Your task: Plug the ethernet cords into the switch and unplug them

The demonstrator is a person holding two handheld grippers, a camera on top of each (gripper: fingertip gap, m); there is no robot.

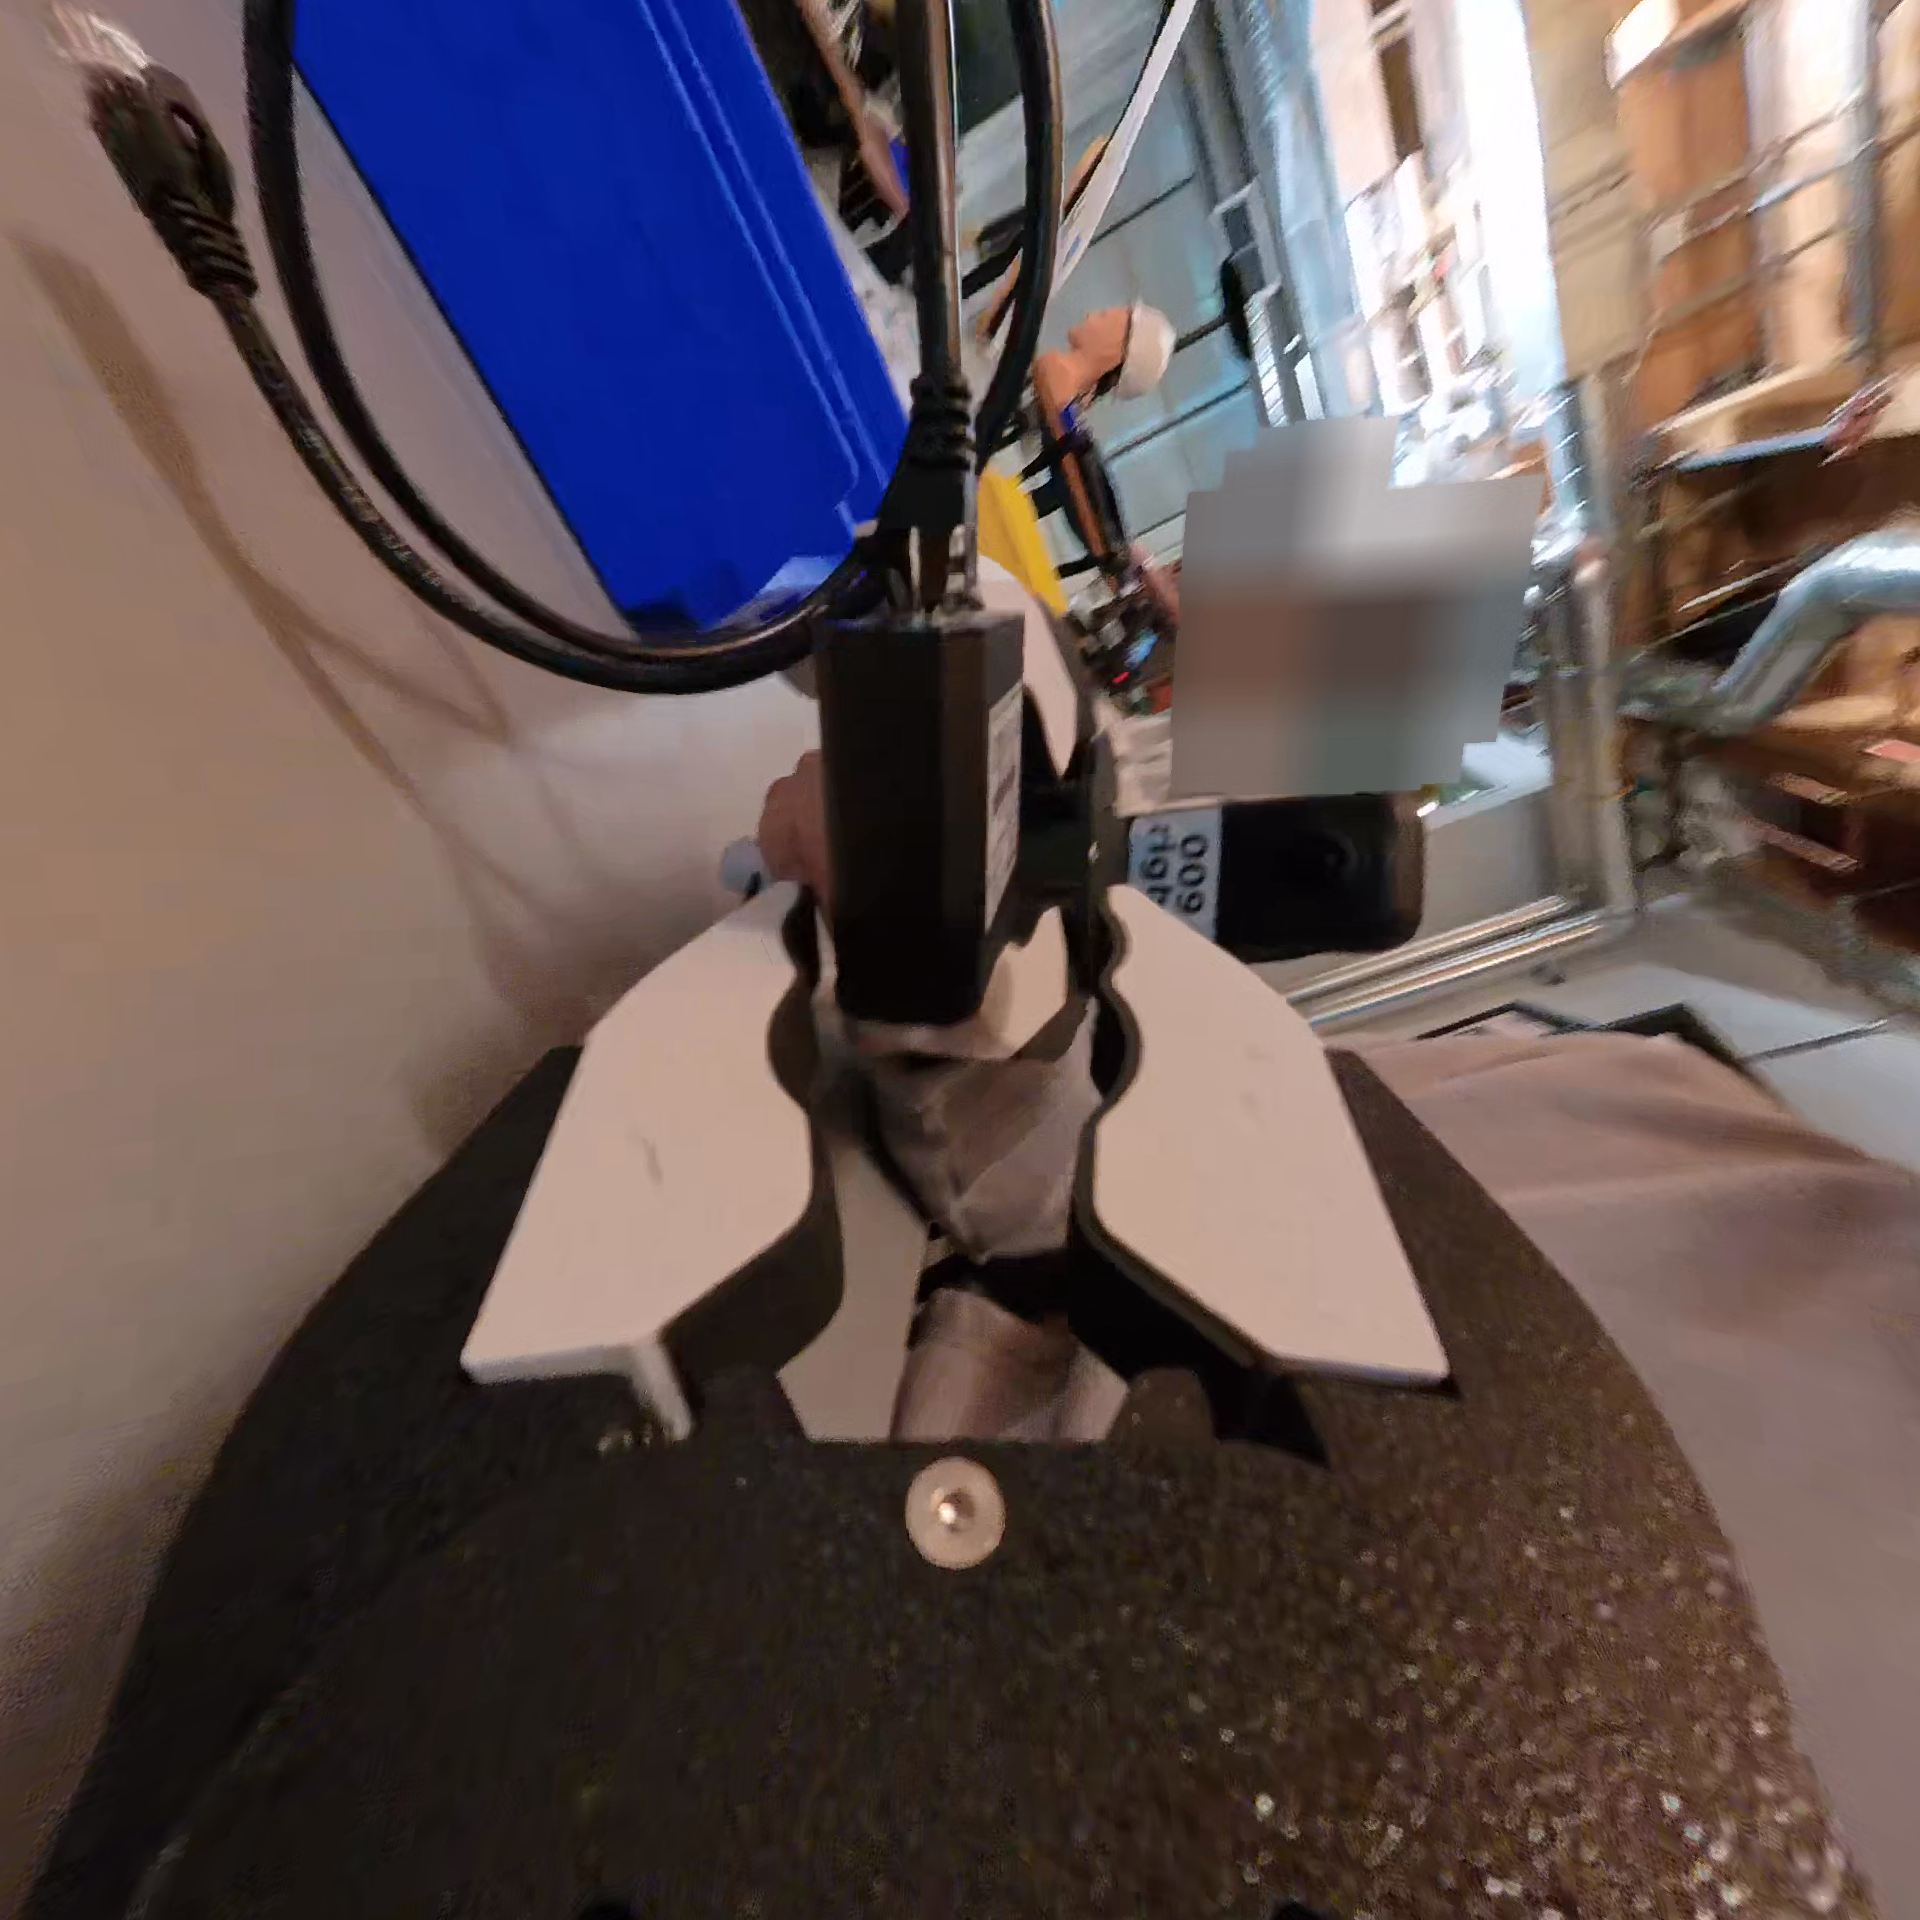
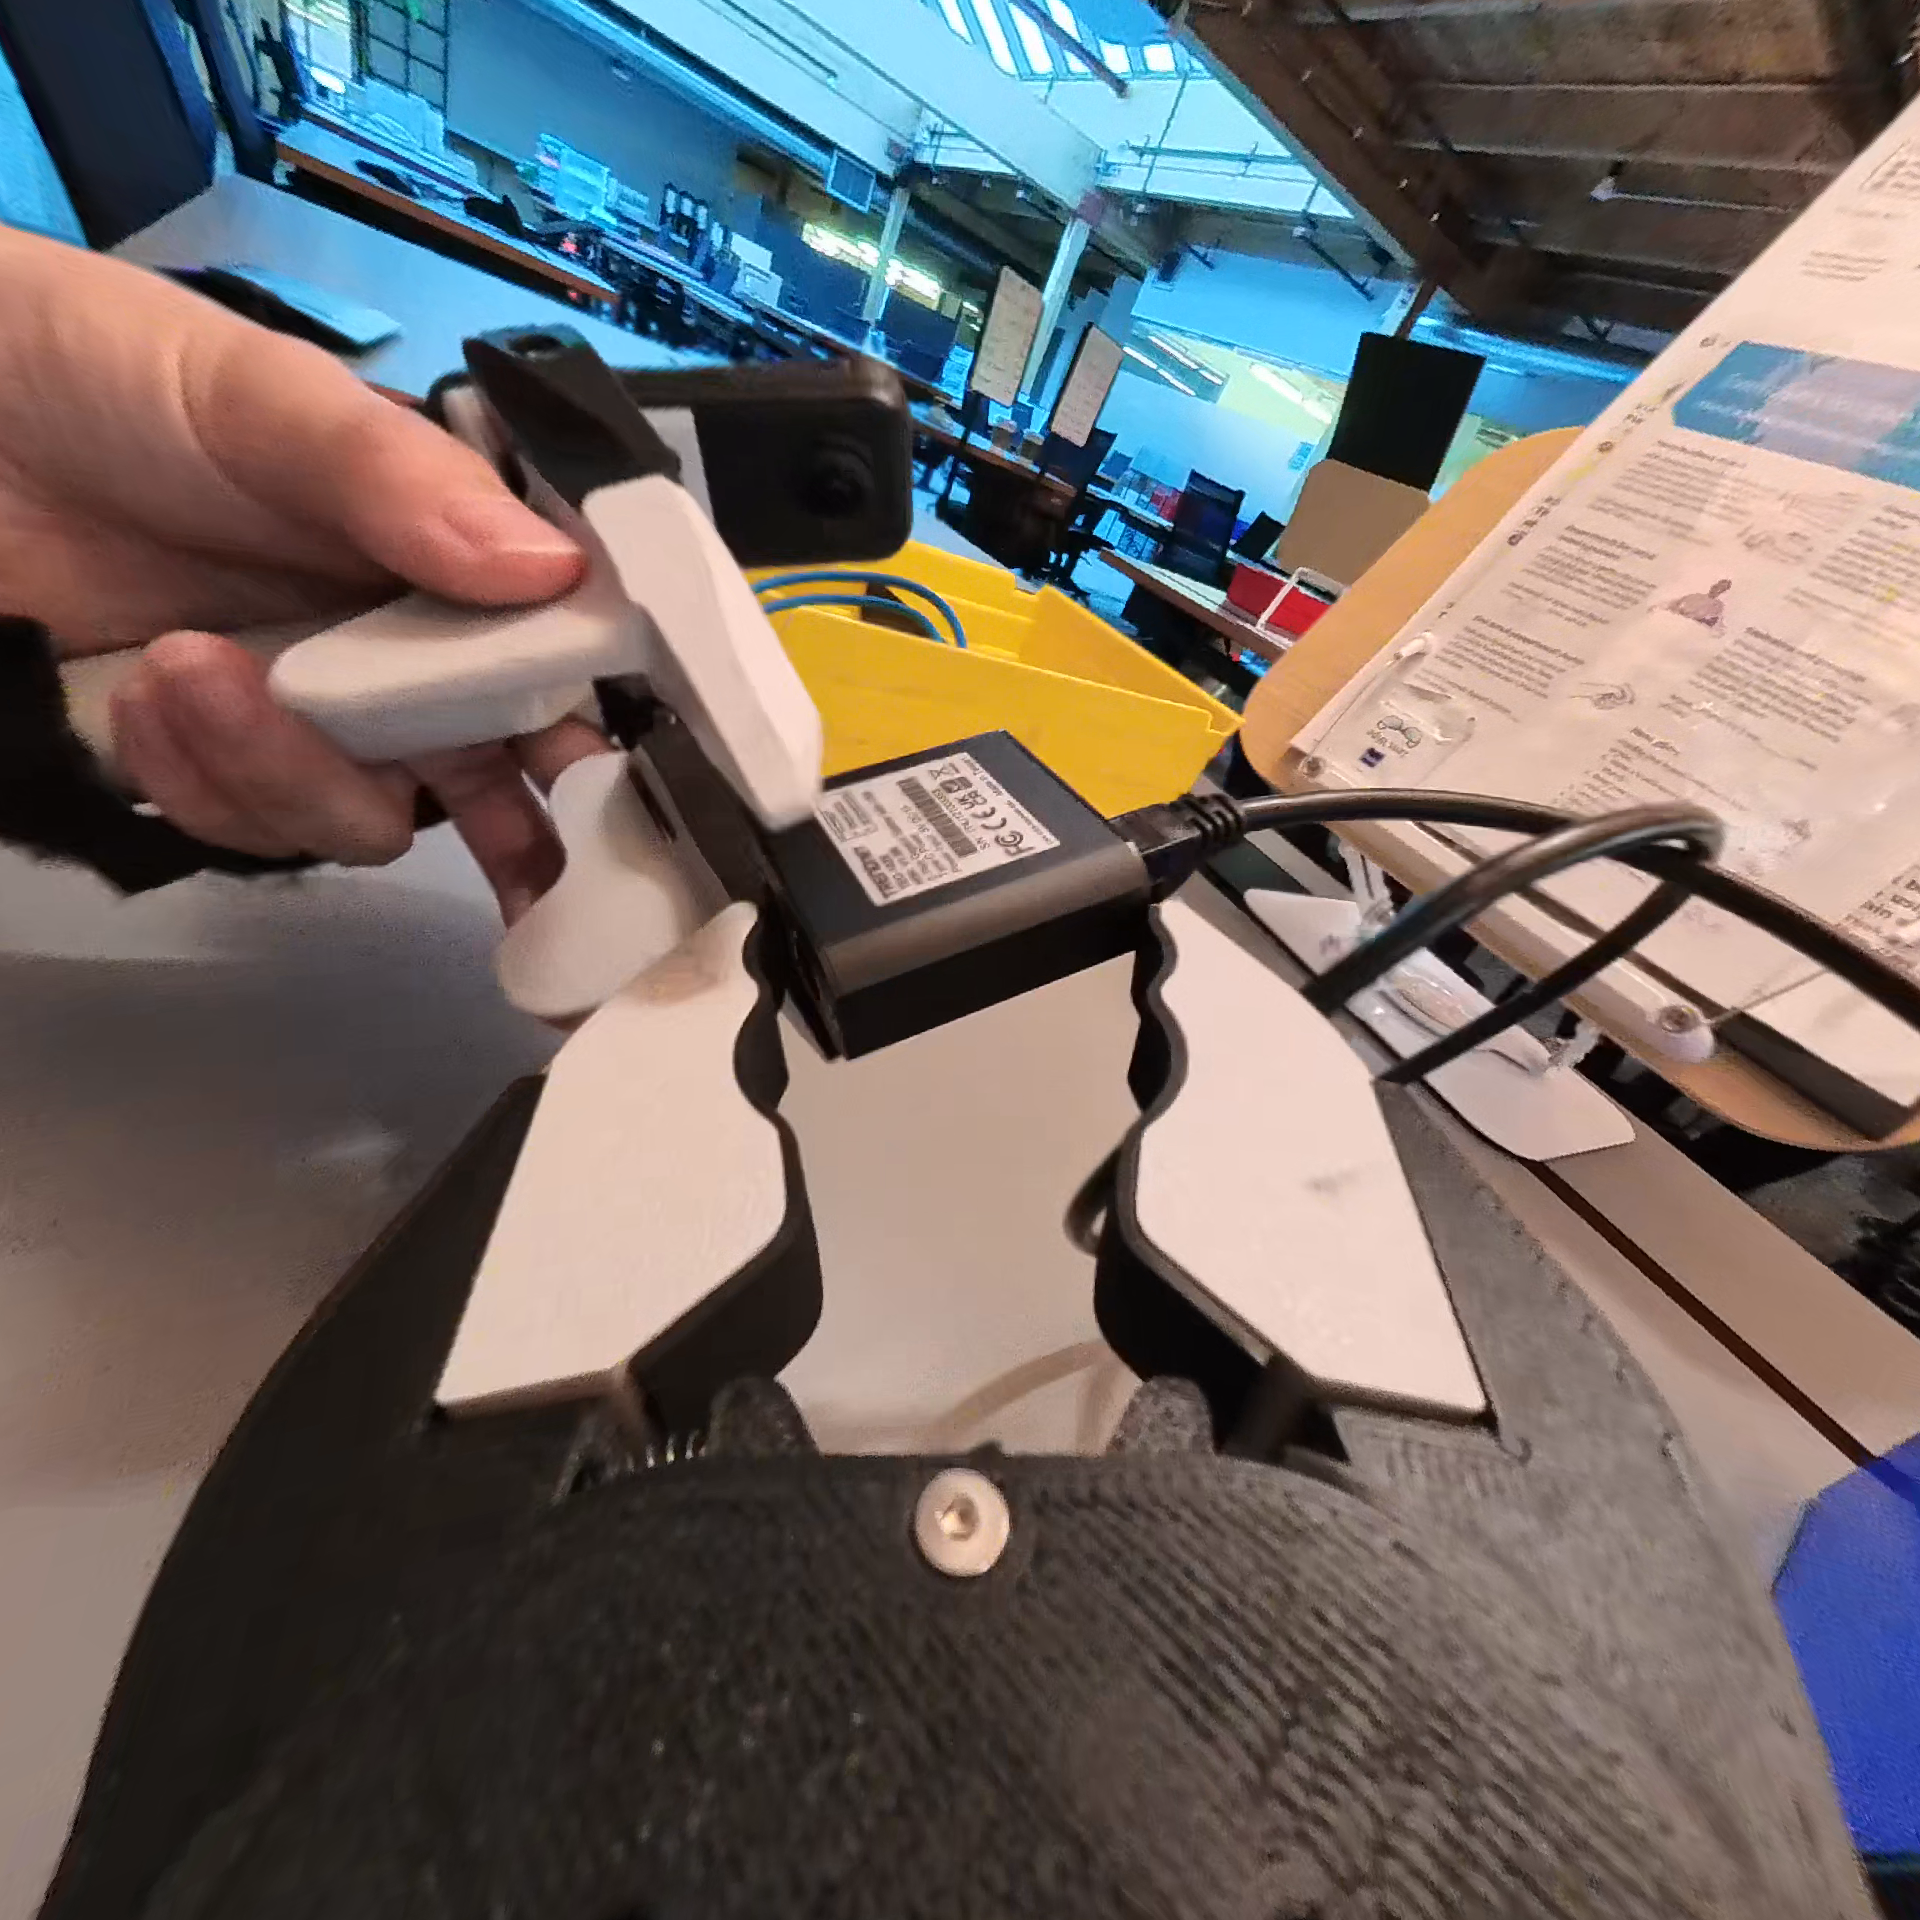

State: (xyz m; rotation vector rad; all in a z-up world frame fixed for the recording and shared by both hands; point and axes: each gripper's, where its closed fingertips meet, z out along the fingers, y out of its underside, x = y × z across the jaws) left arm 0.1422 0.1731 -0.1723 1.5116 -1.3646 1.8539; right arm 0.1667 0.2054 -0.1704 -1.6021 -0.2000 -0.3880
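Note:
The black switch (image 1: pixel 904 810) sits between the fingertips of my left gripper (image 1: pixel 951 925), which is shut on its near end. In the right wrist view a hand holds that left gripper (image 2: pixel 727 831), clamped on the switch (image 2: pixel 966 894), which hangs in the air label side up. My right gripper (image 2: pixel 951 935) is open, with its tips on either side of the switch body. One black ethernet cord (image 2: pixel 1174 821) is plugged into the far end. A second black cord's loose plug (image 1: pixel 156 156) lies on the white table.
A blue bin (image 1: pixel 623 312) stands beside the cords. A yellow bin (image 2: pixel 987 665) with a blue cable in it sits behind the switch. A tilted wooden board with a printed sheet (image 2: pixel 1662 623) stands at the right. The right gripper's camera (image 1: pixel 1320 873) shows behind the switch. My two grippers' fingertips are within a few centimetres of each other.

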